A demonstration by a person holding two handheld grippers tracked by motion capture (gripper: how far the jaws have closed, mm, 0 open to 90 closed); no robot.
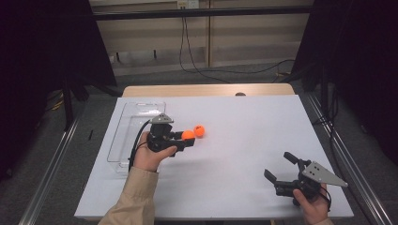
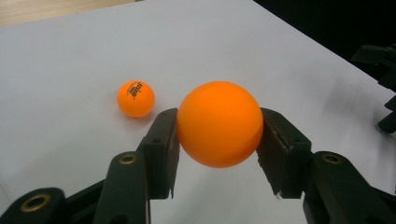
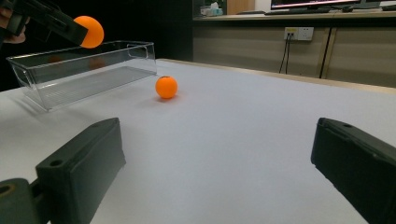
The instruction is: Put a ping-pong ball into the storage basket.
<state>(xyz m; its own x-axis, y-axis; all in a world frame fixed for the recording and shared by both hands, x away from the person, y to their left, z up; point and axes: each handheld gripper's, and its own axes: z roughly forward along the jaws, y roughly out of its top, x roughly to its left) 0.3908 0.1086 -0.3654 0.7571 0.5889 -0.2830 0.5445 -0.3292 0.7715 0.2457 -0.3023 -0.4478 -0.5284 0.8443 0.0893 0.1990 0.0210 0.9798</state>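
Note:
My left gripper [image 1: 188, 137] is shut on an orange ball [image 2: 219, 123], held a little above the white table; the same held ball [image 3: 88, 31] hangs at the upper left of the right gripper view. A second orange ball [image 1: 199, 131] with black print rests on the table just beyond it, also seen as a small ball [image 2: 135, 98] and a lone ball [image 3: 166, 87]. My right gripper [image 1: 280, 168] stands open near the front right of the table, nothing between its jaws.
A clear plastic bin [image 1: 134, 123] lies at the table's left side, behind the left hand; its long wall [image 3: 79, 70] shows it holds nothing. The white table top [image 1: 244, 136] has wide free room in the middle. Dark curtains flank both sides.

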